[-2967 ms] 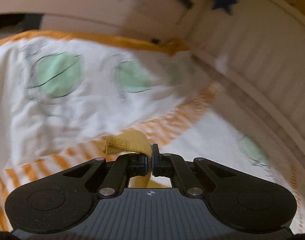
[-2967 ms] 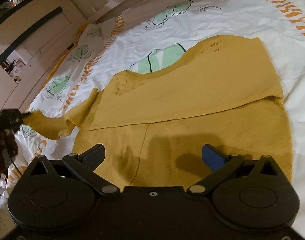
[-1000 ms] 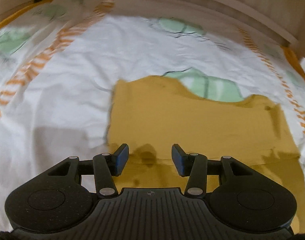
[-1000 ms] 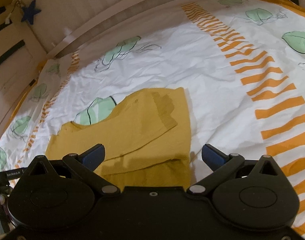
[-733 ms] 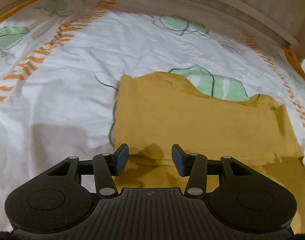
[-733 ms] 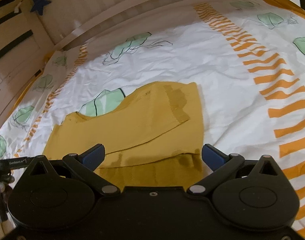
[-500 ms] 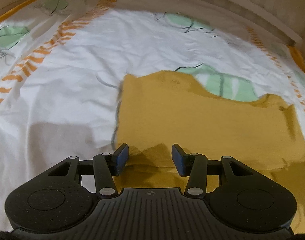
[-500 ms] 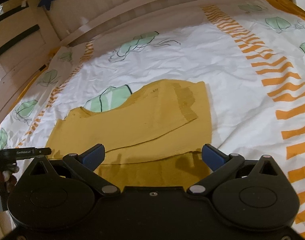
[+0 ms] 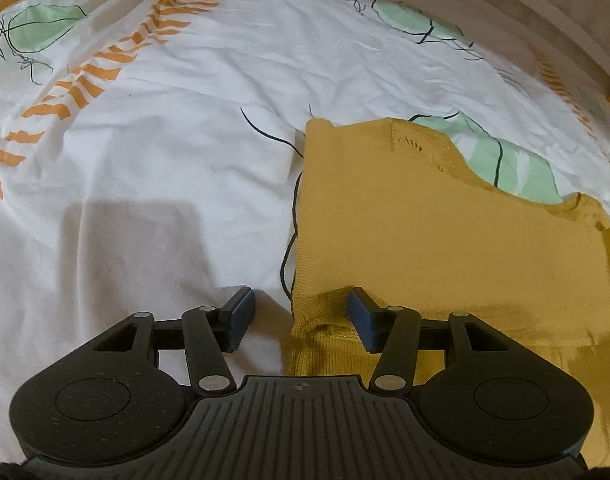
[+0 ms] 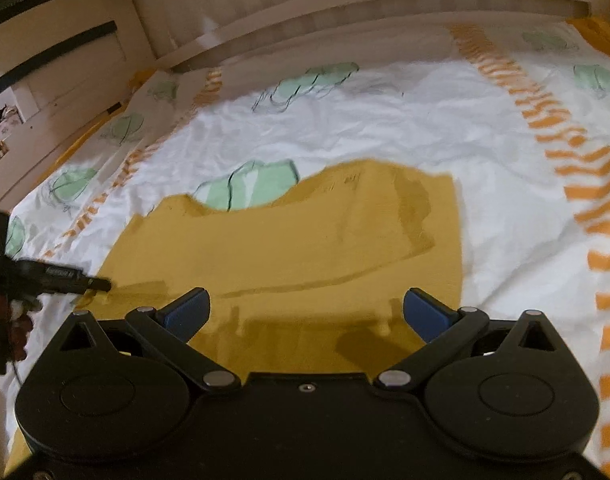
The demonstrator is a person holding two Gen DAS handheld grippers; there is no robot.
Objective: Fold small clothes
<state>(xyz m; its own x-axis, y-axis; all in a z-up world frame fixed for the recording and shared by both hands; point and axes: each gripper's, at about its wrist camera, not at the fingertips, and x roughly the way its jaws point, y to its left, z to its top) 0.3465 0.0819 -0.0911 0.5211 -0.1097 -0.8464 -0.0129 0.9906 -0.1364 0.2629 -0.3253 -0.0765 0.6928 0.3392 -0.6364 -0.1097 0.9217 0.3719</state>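
The mustard knit top (image 9: 445,240) lies partly folded on the patterned bed sheet (image 9: 165,140), occupying the centre right of the left wrist view and the middle of the right wrist view. It appears light, soft and limp; it will likely sag and crease unless lifted at a doubled edge or corner. The best hold is probably the lower left corner, just ahead of the left gripper (image 9: 301,318). That gripper pitches steeply downward, its jaws opening and straddling the side edge, pads not pressing. The right gripper (image 10: 307,310) angles down over the near hem, jaws wide, nothing held.
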